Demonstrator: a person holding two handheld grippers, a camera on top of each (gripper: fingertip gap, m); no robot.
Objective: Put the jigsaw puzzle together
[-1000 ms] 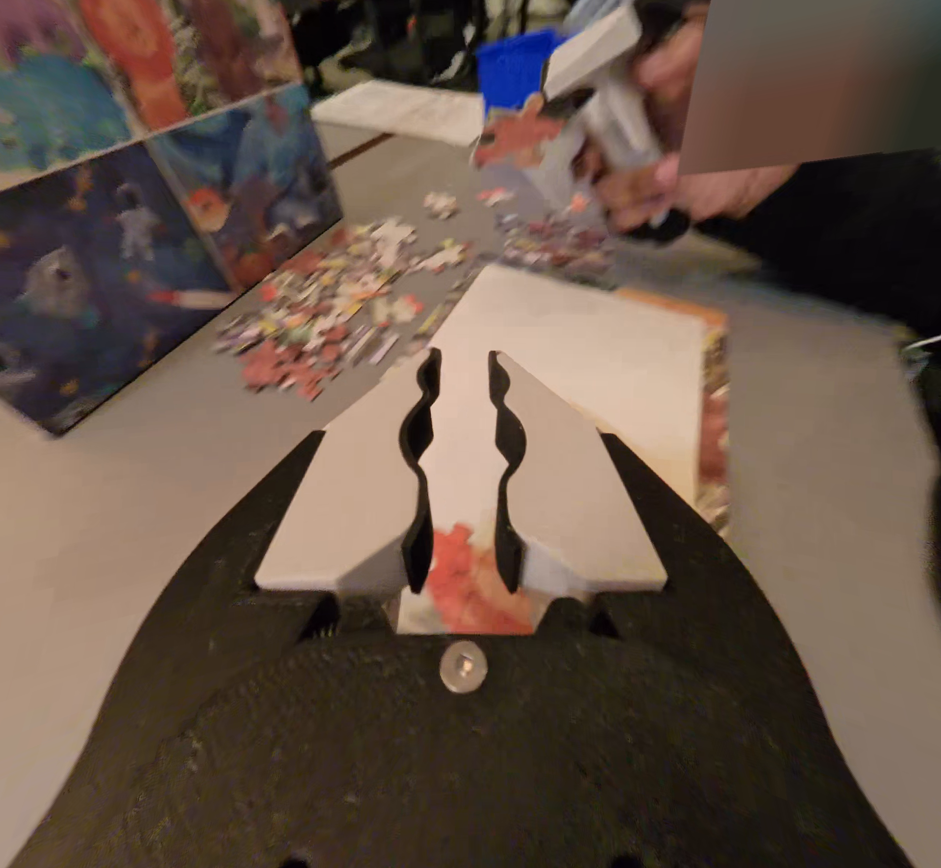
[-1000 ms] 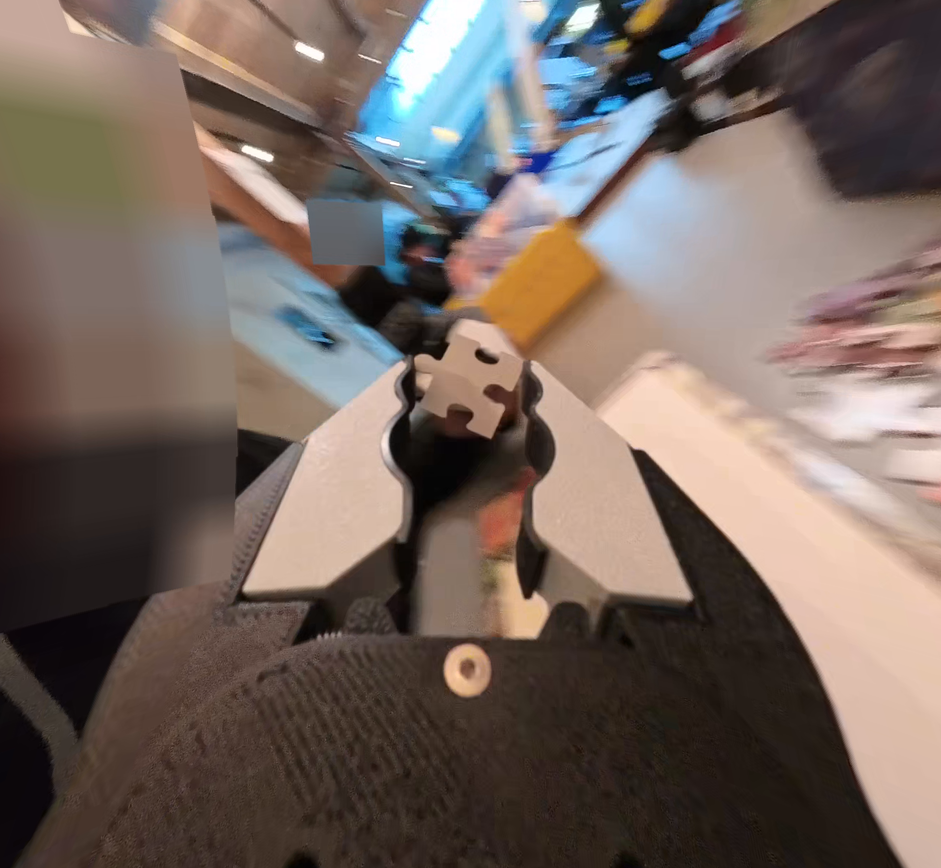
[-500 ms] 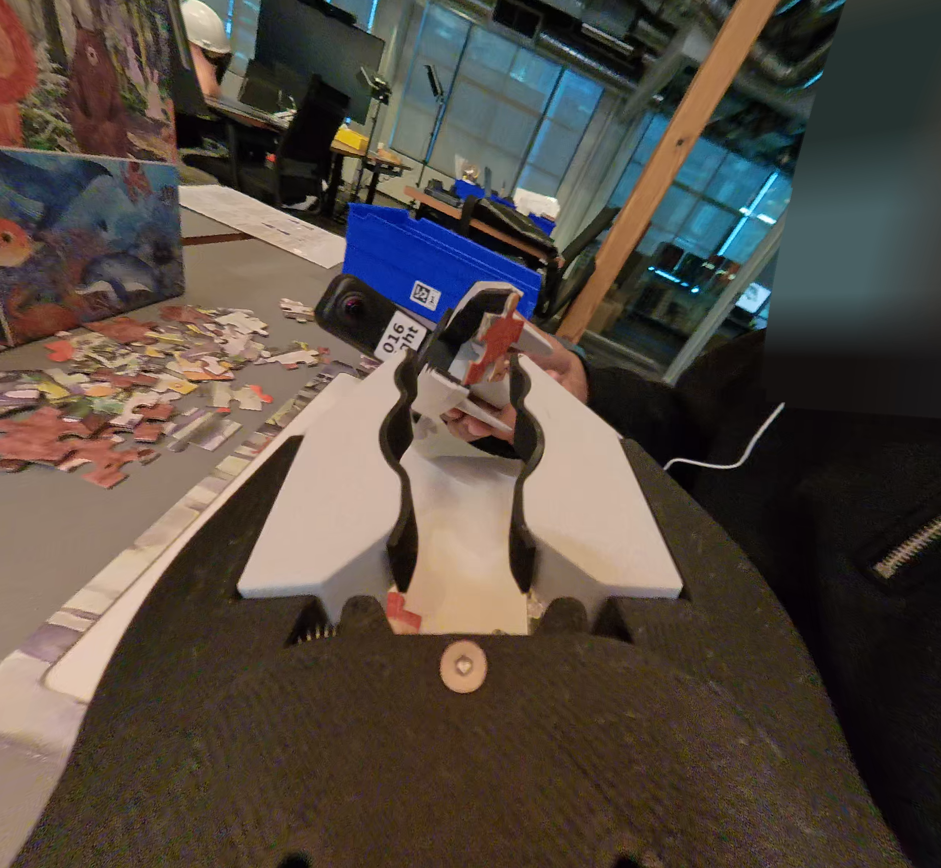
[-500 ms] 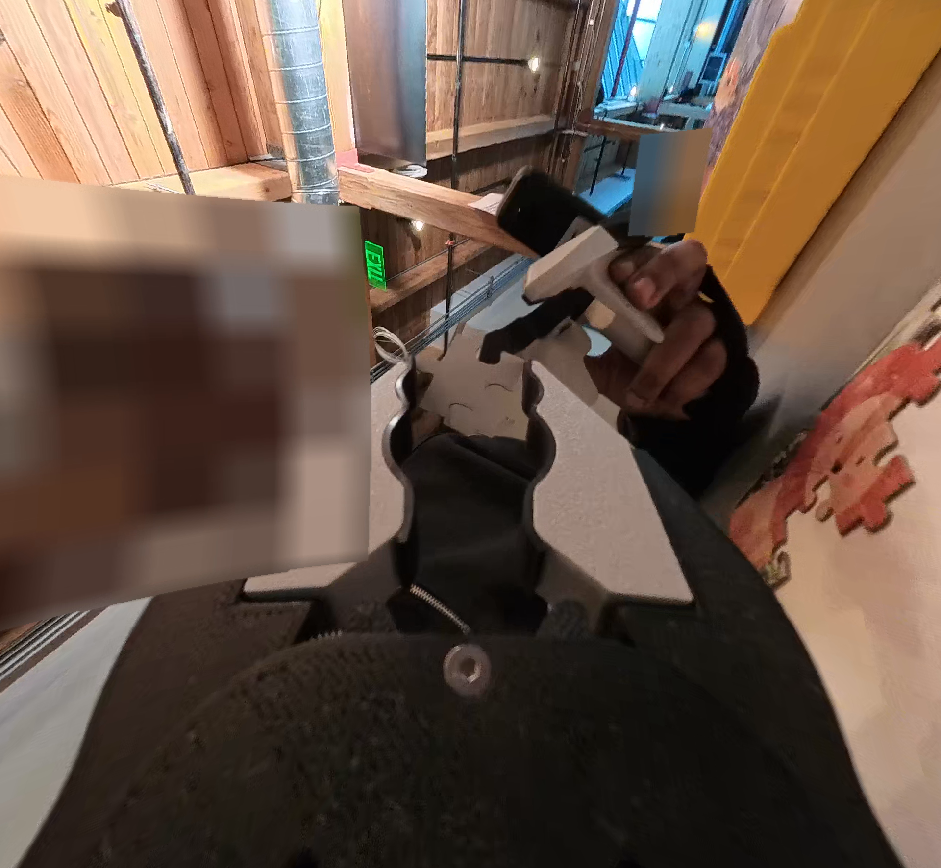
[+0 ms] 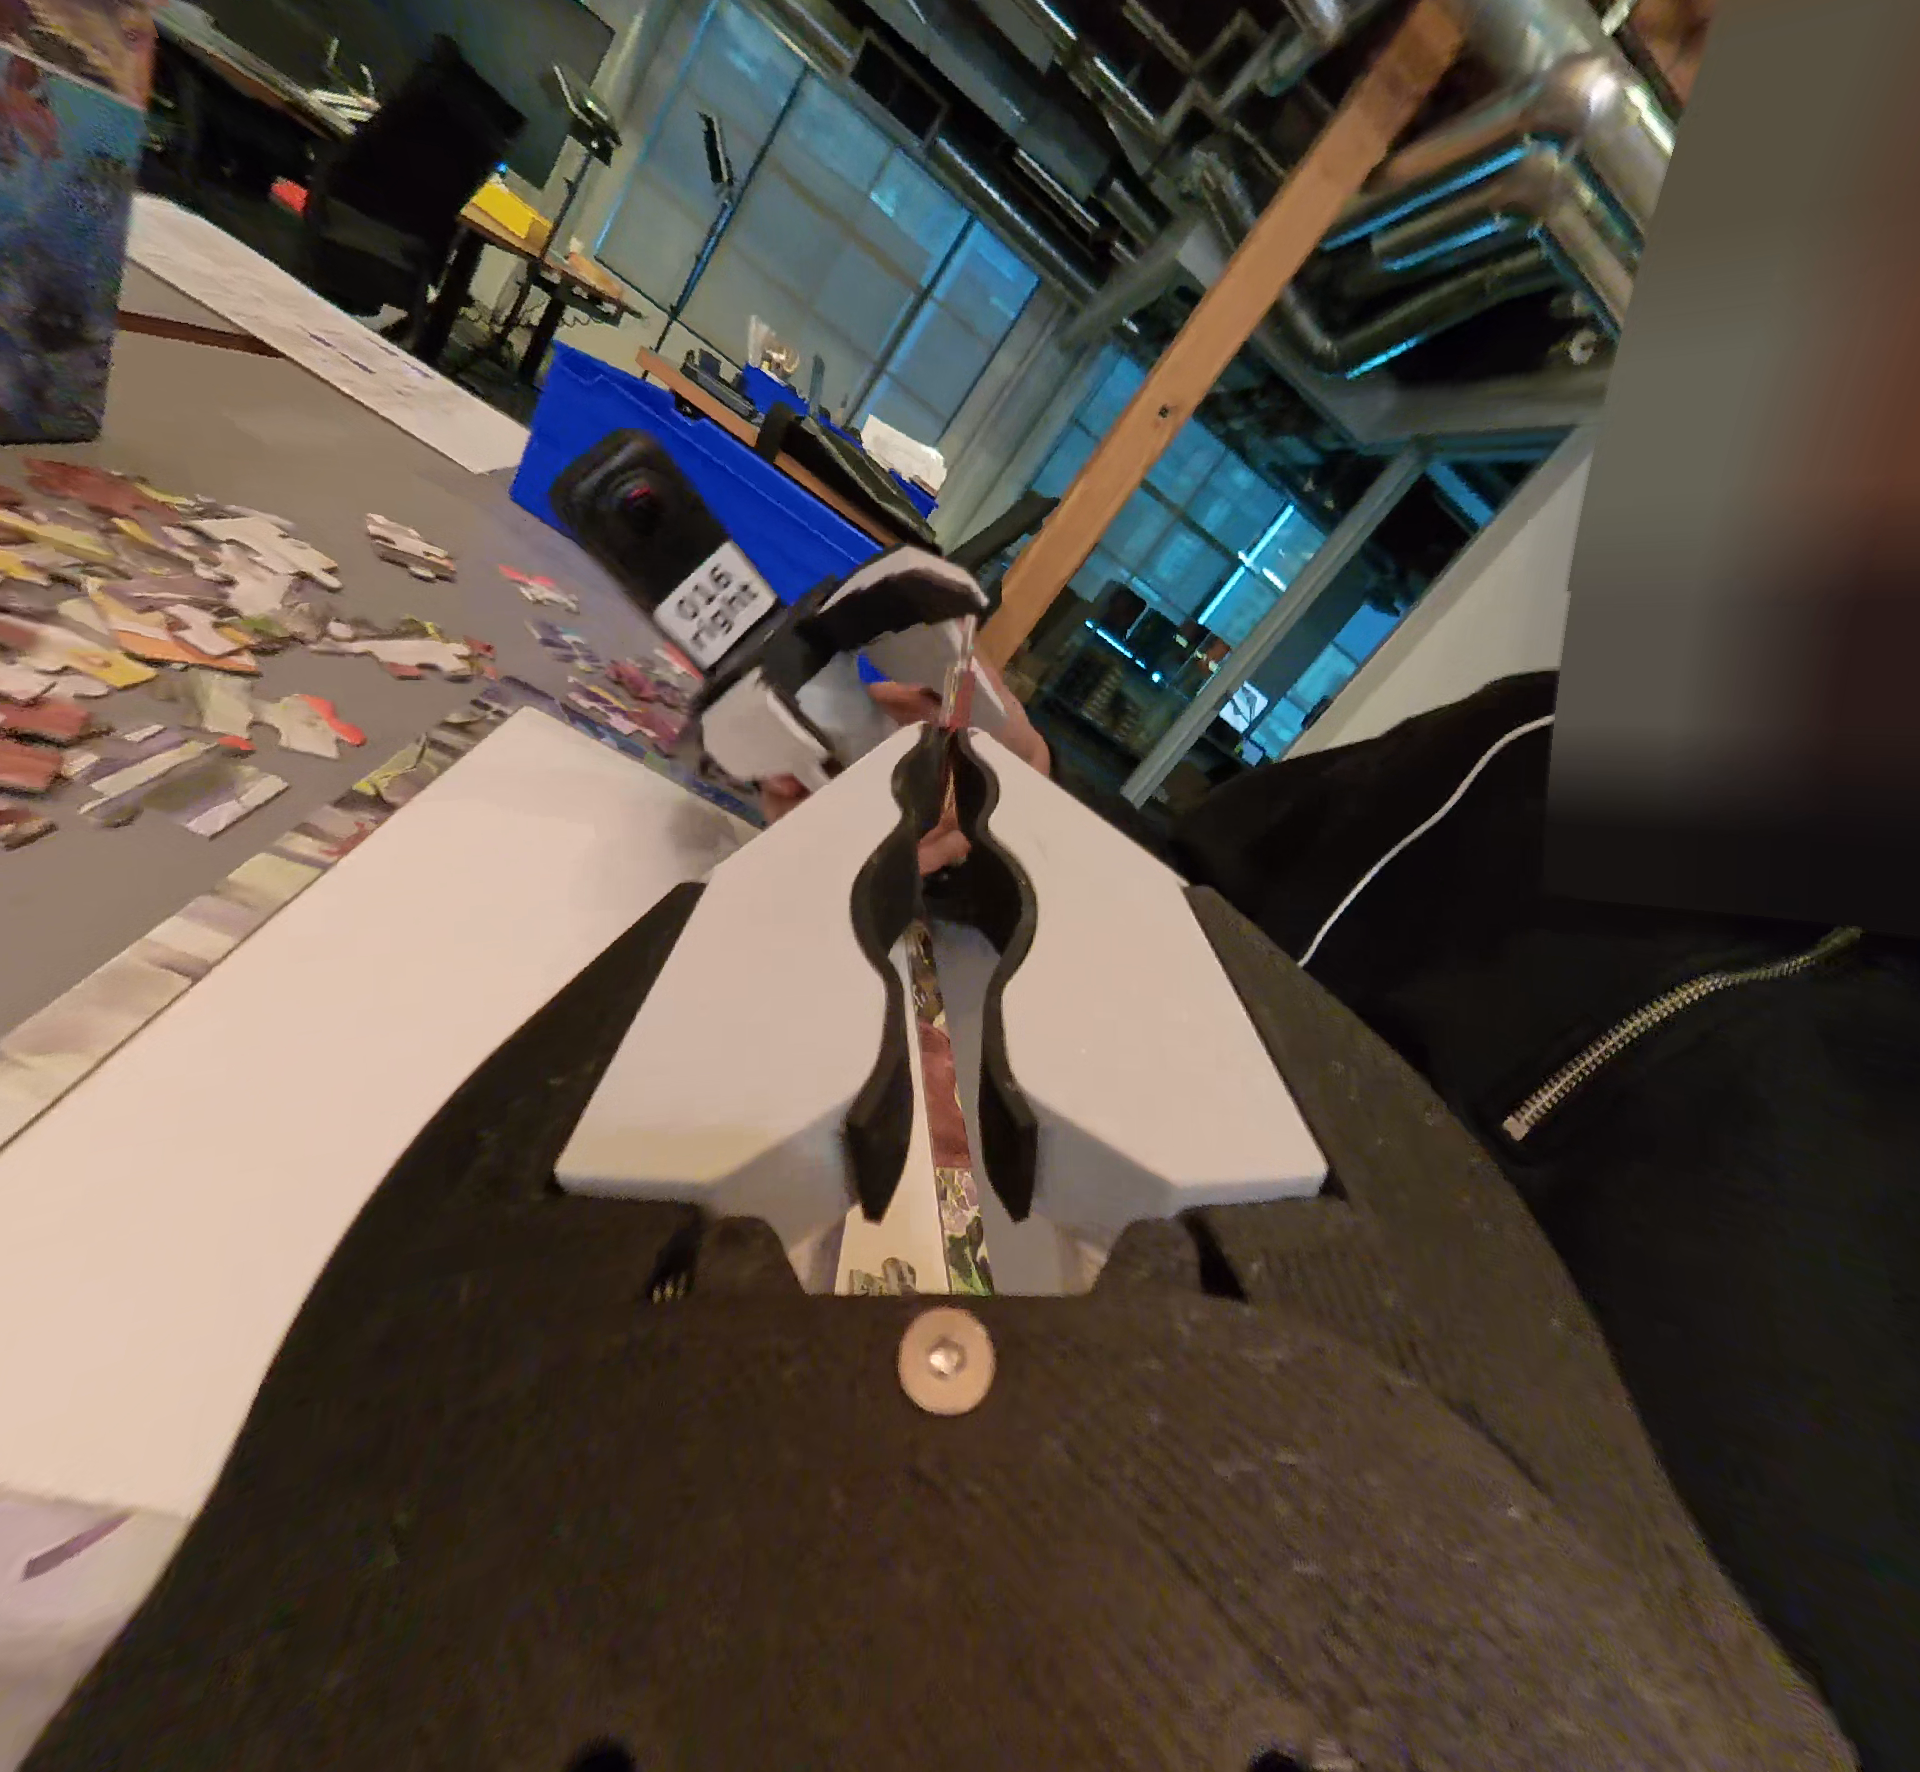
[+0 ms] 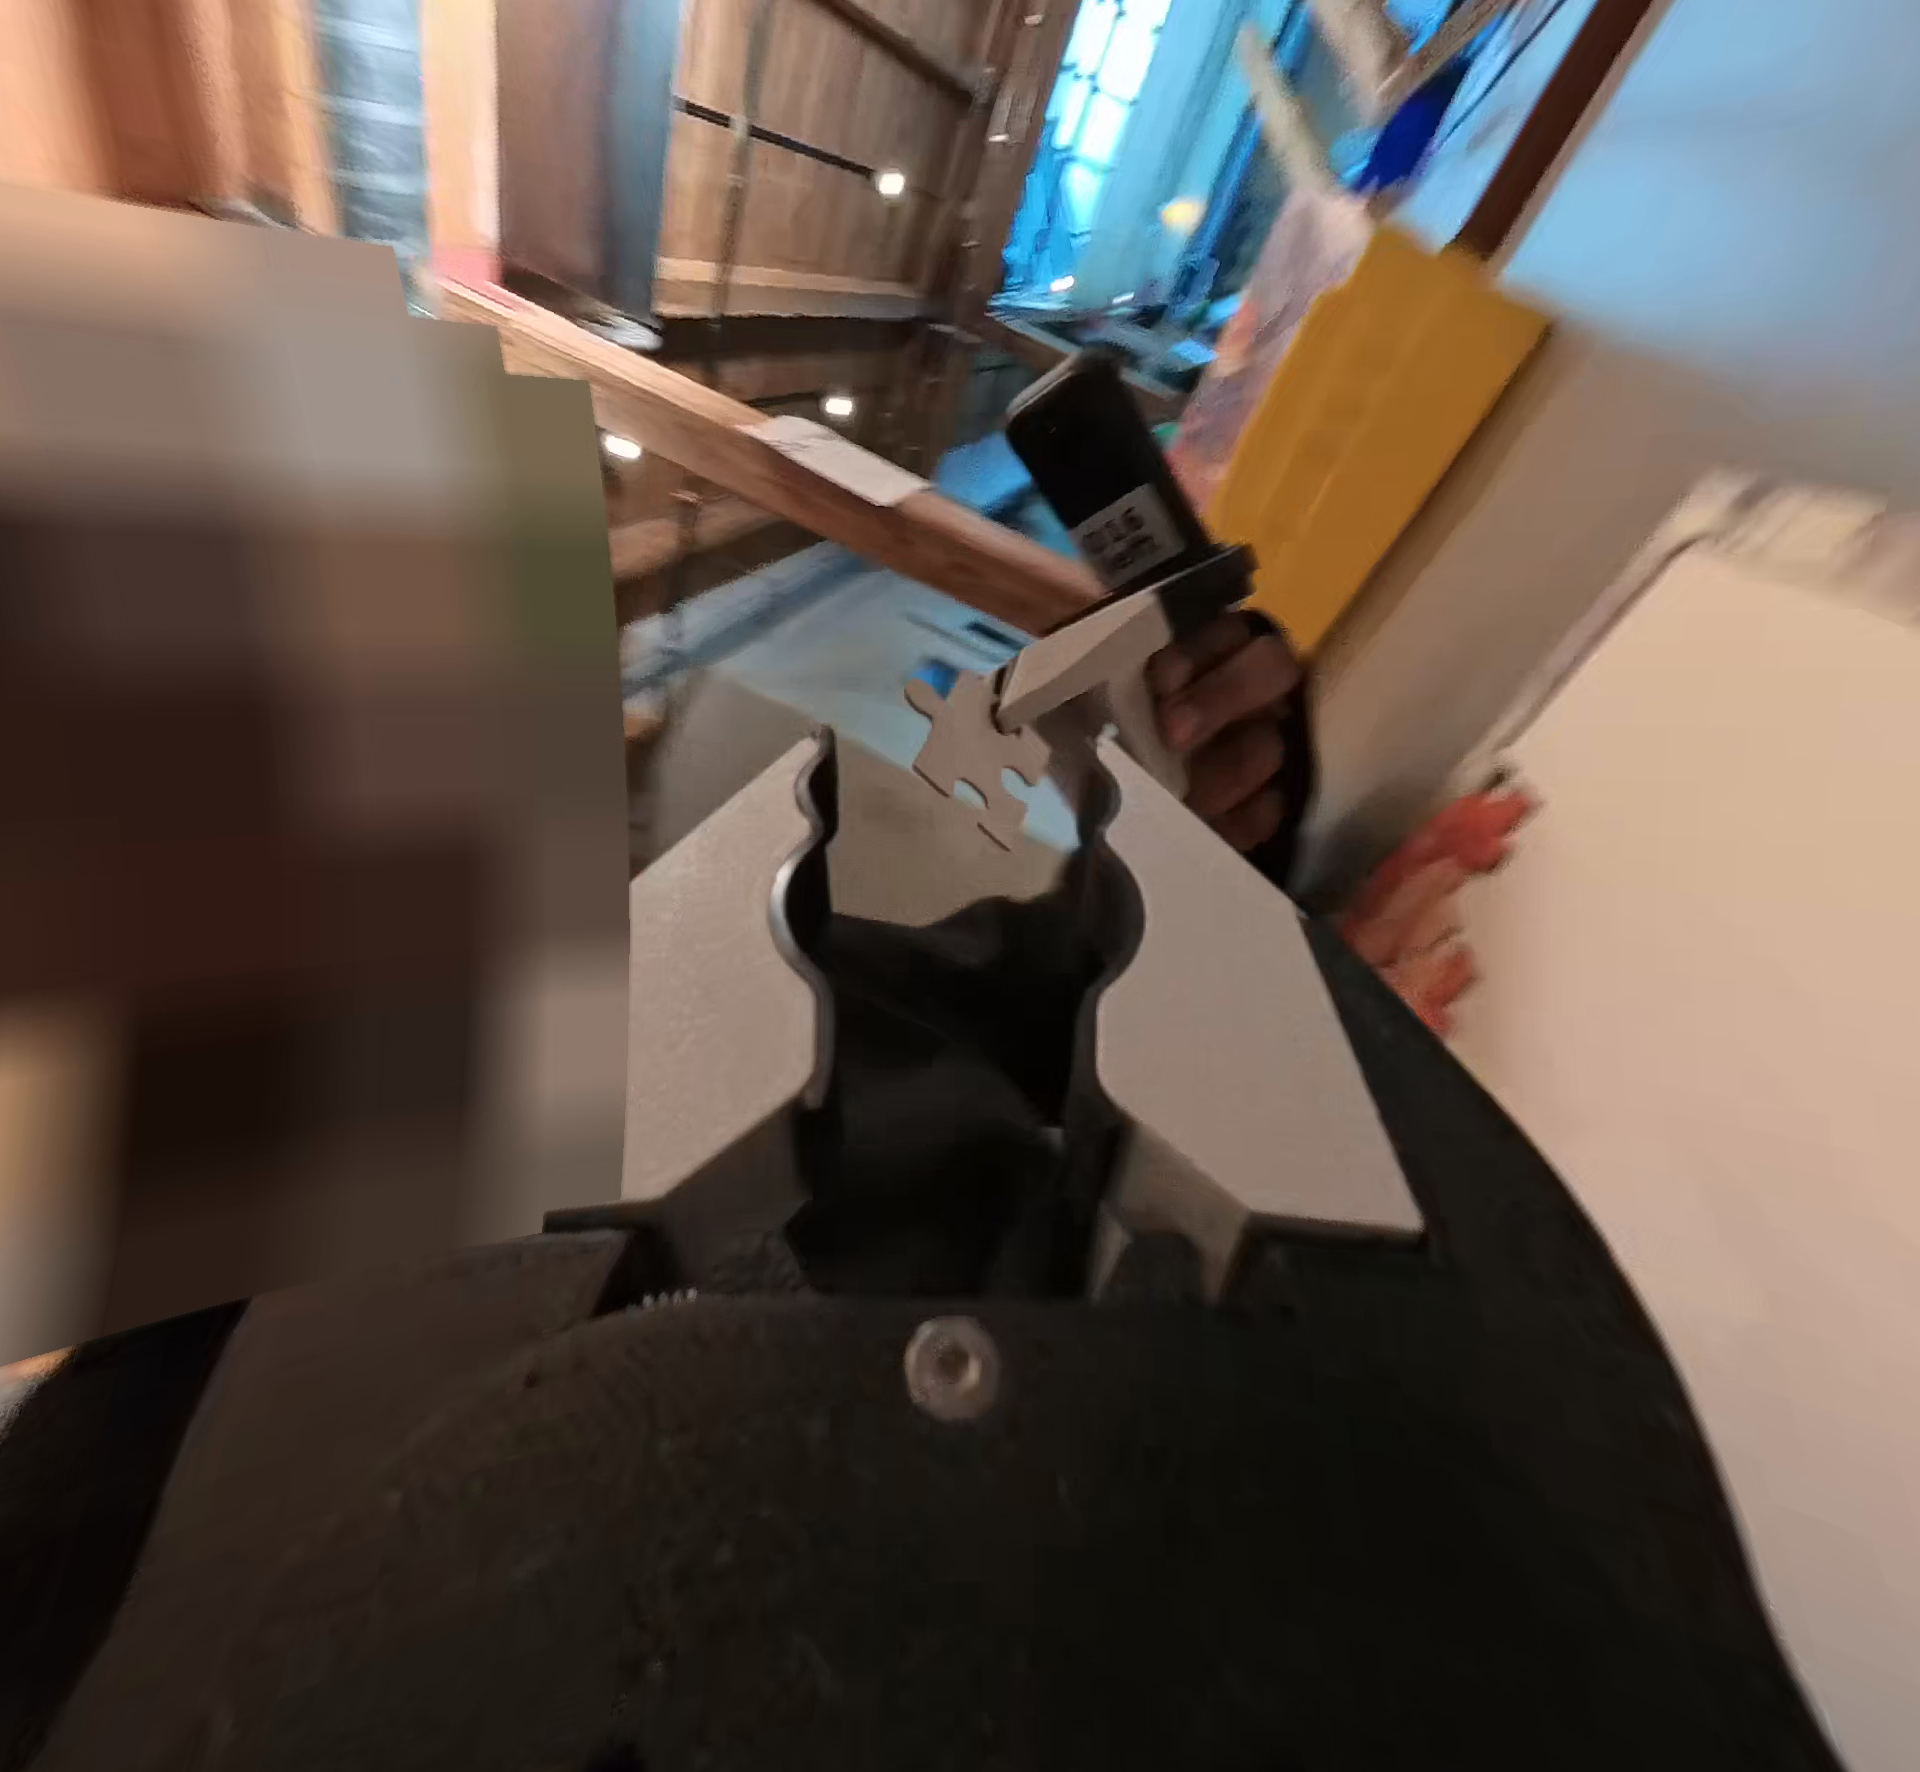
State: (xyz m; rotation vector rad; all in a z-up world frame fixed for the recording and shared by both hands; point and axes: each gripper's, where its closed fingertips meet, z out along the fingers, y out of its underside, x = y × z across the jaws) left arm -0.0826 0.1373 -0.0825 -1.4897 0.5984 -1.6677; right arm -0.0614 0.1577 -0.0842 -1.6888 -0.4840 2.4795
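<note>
My left gripper [image 5: 948, 746] is shut on a jigsaw puzzle piece [image 5: 958, 699], seen edge-on at its tips and held in the air. In the right wrist view the same piece [image 6: 971, 766] shows its grey back, pinched by the left gripper [image 6: 1013, 699]. My right gripper [image 6: 956, 772] is open and empty, its jaws wide apart just in front of the piece. It also shows in the left wrist view [image 5: 831, 673], just beyond the piece. The white puzzle board [image 5: 416, 891] lies below, with an assembled red patch [image 6: 1434, 901]. Loose pieces [image 5: 156, 642] are scattered on the grey table.
Picture-covered puzzle boxes [image 5: 52, 164] stand at the far left. A blue bin [image 5: 748, 496] and a paper sheet [image 5: 312, 340] are at the back of the table. A yellow bin [image 6: 1371, 434] is behind the board. A person's black jacket [image 5: 1610, 1151] is to the right.
The right gripper held the piece and brought it up to the left gripper. The left gripper has shut on it; the right gripper has opened and let it go.
</note>
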